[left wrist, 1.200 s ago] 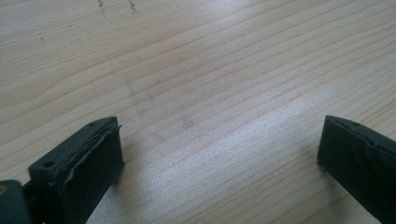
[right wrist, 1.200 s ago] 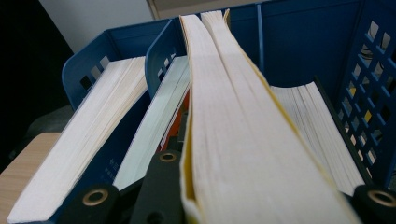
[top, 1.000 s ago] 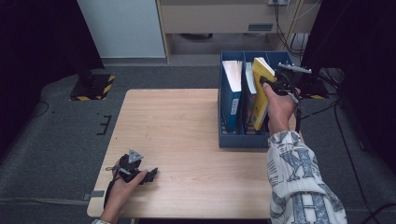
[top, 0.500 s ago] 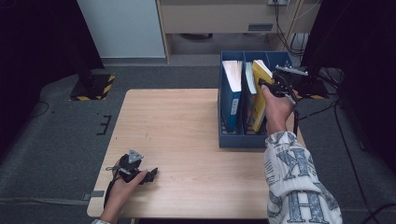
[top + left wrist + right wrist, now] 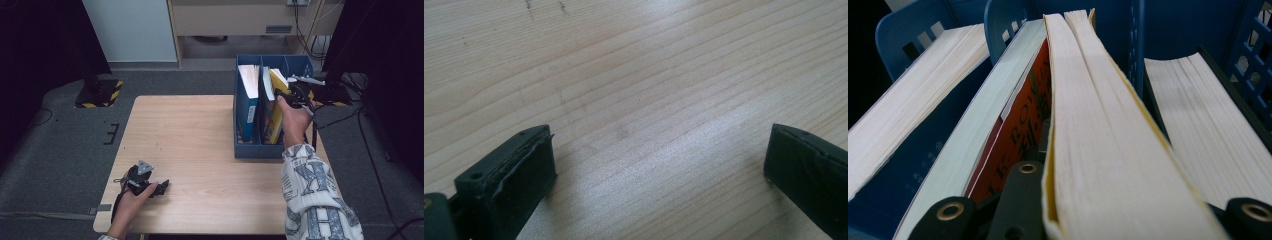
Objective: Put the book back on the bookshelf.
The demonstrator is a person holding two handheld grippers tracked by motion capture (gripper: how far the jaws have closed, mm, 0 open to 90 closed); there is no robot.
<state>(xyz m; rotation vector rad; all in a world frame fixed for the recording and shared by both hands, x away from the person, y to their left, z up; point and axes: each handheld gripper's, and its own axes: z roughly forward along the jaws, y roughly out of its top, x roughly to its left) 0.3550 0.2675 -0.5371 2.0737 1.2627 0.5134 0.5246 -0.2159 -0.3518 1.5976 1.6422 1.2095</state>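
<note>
Books stand spine-down in a blue file rack (image 5: 246, 148) at the right side of the wooden table (image 5: 200, 140), near its far edge. The right gripper (image 5: 291, 95) reaches in over the rack's middle compartment and is clamped on a thick yellow-covered book (image 5: 276, 120); in the right gripper view the book's (image 5: 1108, 140) cream page block rises between the two black jaws, one jaw on each cover. Just left of it in that view leans an orange-covered book (image 5: 1015, 135), then a pale-covered one pressed against it, and a dark blue book (image 5: 903, 165) in the next compartment over. To the right, past a blue divider, lies another book with a white page edge (image 5: 1208, 125). The person's right hand (image 5: 295, 122), in a patterned sleeve, holds the gripper above the rack. The left gripper (image 5: 159, 188) rests on the table at its near left corner, well apart from the rack; its jaws stand wide with only bare wood between them (image 5: 659, 165)
</note>
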